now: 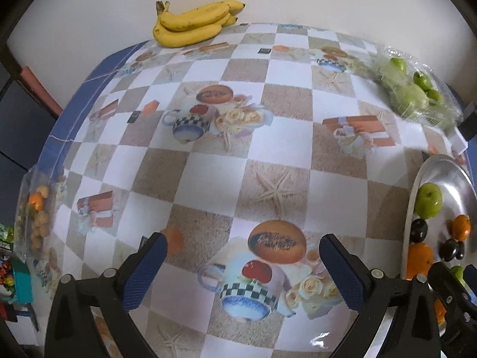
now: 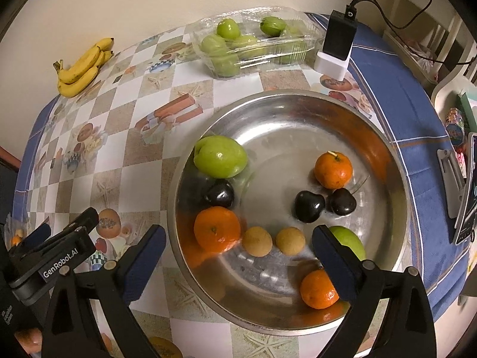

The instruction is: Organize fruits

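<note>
Both tongs we hold gape wide and grip nothing: left gripper [image 1: 243, 256] above bare tablecloth [image 1: 208, 164], right gripper [image 2: 238, 246] over the steel bowl [image 2: 396, 161]. We list in the bowl: three oranges [image 2: 217, 229], two green fruits [image 2: 220, 160], three dark plums [image 2: 309, 206], two small tan fruits [image 2: 257, 241]. On the checked, picture-printed cloth with blue border: bananas [image 2: 82, 68] at the far edge by the cream wall [image 2: 119, 6]; clear plastic tray [image 2: 256, 44] of green fruit; black charger [image 2: 340, 34] on white base
</note>
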